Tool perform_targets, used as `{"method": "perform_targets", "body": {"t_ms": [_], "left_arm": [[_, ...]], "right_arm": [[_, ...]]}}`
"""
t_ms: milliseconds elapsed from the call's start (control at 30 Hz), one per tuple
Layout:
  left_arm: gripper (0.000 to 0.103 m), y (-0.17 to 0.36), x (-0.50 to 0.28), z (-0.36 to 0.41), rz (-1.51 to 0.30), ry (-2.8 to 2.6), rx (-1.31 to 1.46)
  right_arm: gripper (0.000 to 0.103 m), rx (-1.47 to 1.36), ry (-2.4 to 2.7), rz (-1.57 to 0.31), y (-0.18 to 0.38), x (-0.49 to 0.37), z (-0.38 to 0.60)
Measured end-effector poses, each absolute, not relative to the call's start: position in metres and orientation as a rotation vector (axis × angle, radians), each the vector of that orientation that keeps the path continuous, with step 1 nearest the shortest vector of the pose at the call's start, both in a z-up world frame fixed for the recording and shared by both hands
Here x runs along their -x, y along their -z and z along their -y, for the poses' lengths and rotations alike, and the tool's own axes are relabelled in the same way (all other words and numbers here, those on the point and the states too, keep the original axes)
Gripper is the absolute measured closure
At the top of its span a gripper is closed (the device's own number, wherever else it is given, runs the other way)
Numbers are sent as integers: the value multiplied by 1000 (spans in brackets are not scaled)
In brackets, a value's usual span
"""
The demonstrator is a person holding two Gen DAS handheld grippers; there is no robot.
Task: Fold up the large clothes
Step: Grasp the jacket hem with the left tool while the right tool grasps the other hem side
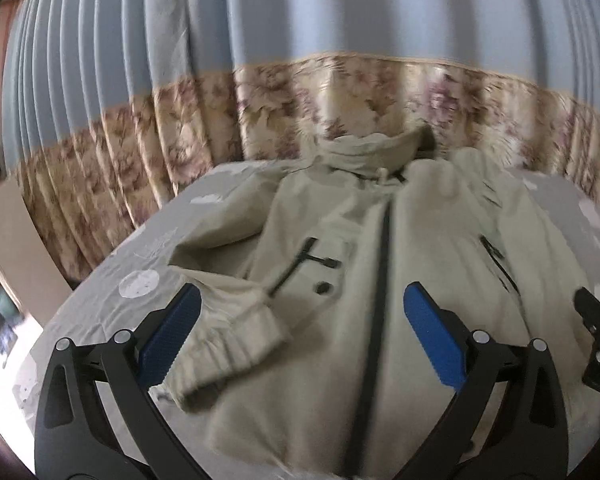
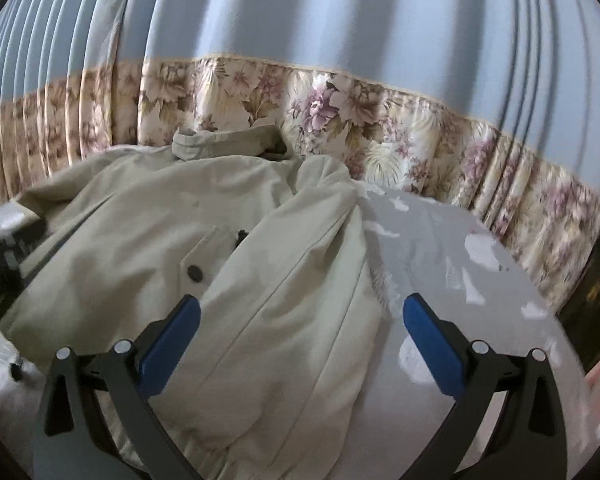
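A pale khaki zip-front jacket (image 1: 364, 248) of stiff-looking cloth lies face up on a grey bedsheet printed with white patches (image 1: 100, 320), its collar towards the blue curtain with a floral lower band (image 2: 340, 40). One sleeve is already folded across the chest, its ribbed elastic cuff (image 1: 236, 344) lying between the blue pads of the left gripper (image 1: 302, 332), whose jaws stand wide and hold nothing. The right gripper (image 2: 302, 340) is likewise spread wide and empty, above the other sleeve (image 2: 300, 280) at the jacket's edge.

The likely trouble is a shallow pinch: bulky layers may slip from the pads, or the jaws may catch the sheet along with the cloth (the sleeve lies right on it). Lifting one side alone could also drag the folded cuff askew.
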State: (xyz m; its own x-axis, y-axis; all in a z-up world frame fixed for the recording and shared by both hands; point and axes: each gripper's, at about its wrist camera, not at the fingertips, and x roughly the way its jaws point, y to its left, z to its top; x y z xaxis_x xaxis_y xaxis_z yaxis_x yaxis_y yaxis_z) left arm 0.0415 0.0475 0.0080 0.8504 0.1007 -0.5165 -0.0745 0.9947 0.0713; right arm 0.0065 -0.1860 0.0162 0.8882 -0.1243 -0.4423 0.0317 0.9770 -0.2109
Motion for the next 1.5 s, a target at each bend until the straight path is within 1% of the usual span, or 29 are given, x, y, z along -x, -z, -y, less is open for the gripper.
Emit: {"method": "perform_targets", "body": {"t_ms": [67, 133, 233, 300, 333, 367, 400, 433, 467, 533, 567, 600, 633, 700, 733, 800, 900, 1033, 1167, 1333, 1500], "left_arm": [[3, -11, -55, -64, -566, -92, -37], [3, -8, -69, -73, -622, -52, -28], [3, 2, -76, -81, -686, 21, 20], [3, 11, -75, -79, -718, 39, 11], [3, 15, -74, -78, -728, 40, 0], [8, 20, -74, -77, -741, 46, -10], [19, 24, -74, -78, -752, 55, -13], [23, 27, -75, -79, -767, 60, -11], [27, 29, -75, -81, -777, 64, -9], [36, 31, -73, -85, -789, 70, -18], [46, 31, -74, -86, -795, 69, -25], [58, 32, -77, -89, -812, 67, -40], [58, 34, -78, -92, -826, 79, -44], [62, 35, -82, -97, -843, 118, -35], [64, 35, -83, -99, -848, 131, -42], [72, 32, -86, -101, -849, 135, -62], [78, 25, -96, -117, -847, 89, -66], [82, 10, -114, -154, -803, -63, -85], [84, -1, -148, -200, -778, -263, -163], [89, -16, -200, -260, -762, -494, -265], [90, -43, -229, -304, -745, -582, -288]], "right_arm": [[2, 172, 71, -474, -24, -14, 189], [2, 111, 33, -543, -27, -29, 192], [2, 59, -42, -627, -21, -44, 187], [2, 79, -38, -651, -13, -46, 180], [4, 94, -30, -674, -8, -47, 177], [17, 93, -35, -697, -3, -48, 176], [41, 78, -49, -734, 3, -50, 177], [51, 64, -60, -764, 7, -51, 179], [60, 50, -73, -800, 13, -51, 182], [60, 62, -68, -830, 21, -49, 183], [66, 71, -71, -830, 24, -47, 181], [83, 69, -80, -835, 25, -47, 181], [89, 65, -93, -845, 28, -46, 180], [98, 78, -85, -833, 25, -44, 181], [99, 79, -82, -829, 21, -44, 184], [99, 113, -31, -793, 10, -42, 193], [99, 204, 139, -729, -8, -45, 227], [100, 312, 451, -650, -31, -56, 308], [100, 422, 650, -629, -47, -76, 384], [100, 603, 741, -621, -53, -120, 419], [101, 694, 871, -585, -90, -159, 461]]}}
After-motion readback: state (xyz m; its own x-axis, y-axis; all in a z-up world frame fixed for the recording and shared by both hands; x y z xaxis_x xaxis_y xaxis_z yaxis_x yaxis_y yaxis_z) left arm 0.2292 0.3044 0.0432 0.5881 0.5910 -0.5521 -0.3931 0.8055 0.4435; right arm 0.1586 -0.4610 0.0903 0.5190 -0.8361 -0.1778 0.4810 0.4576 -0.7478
